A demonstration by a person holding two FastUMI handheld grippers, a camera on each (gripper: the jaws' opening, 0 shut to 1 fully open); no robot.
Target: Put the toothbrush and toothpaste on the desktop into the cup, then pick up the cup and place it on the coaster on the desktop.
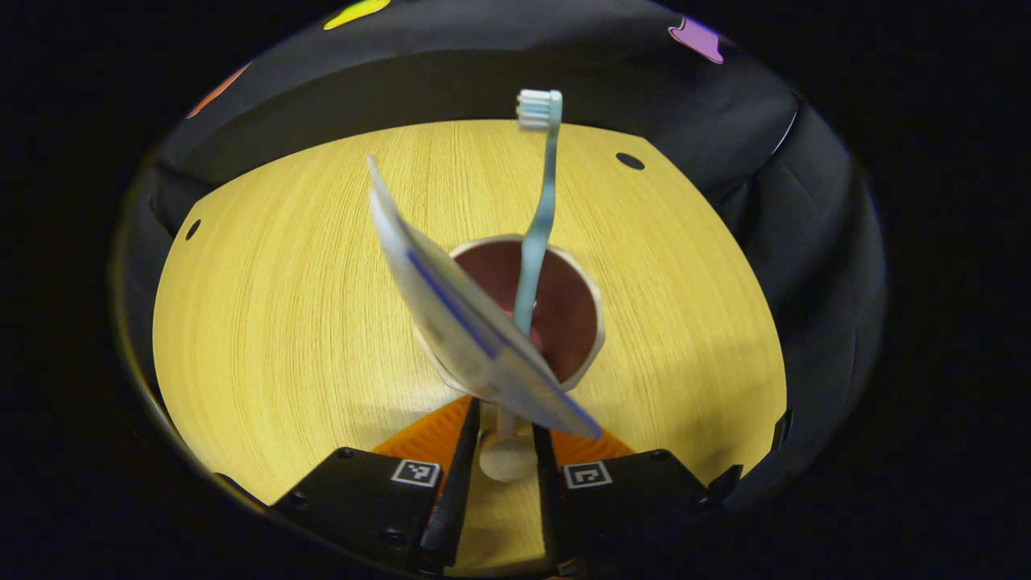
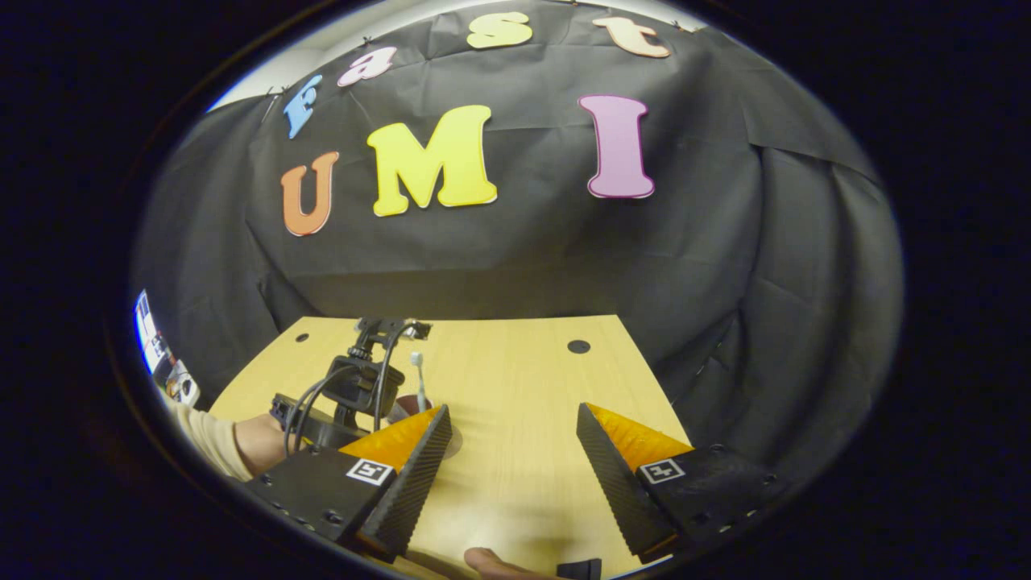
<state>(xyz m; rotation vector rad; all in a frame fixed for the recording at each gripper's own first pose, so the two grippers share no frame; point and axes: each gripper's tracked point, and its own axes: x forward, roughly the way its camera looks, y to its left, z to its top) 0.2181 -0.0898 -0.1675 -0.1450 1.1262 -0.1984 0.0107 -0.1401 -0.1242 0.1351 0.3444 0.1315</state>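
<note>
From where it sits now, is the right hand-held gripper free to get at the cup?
Probably not: the left hand-held gripper stands beside the cup, blocking the right hand-held gripper, which is open over bare desktop.

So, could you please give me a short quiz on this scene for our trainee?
1. True or false: the toothbrush lies flat on the table.
2. The right gripper has its jaws: A) open, with nothing between them; B) shut on a spoon; C) shut on a cloth.
3. Which item leans across the rim of the cup, beside the toothbrush?

Key: 1. False, it stands upright in the cup, bristles up. 2. A. 3. The toothpaste.
</note>
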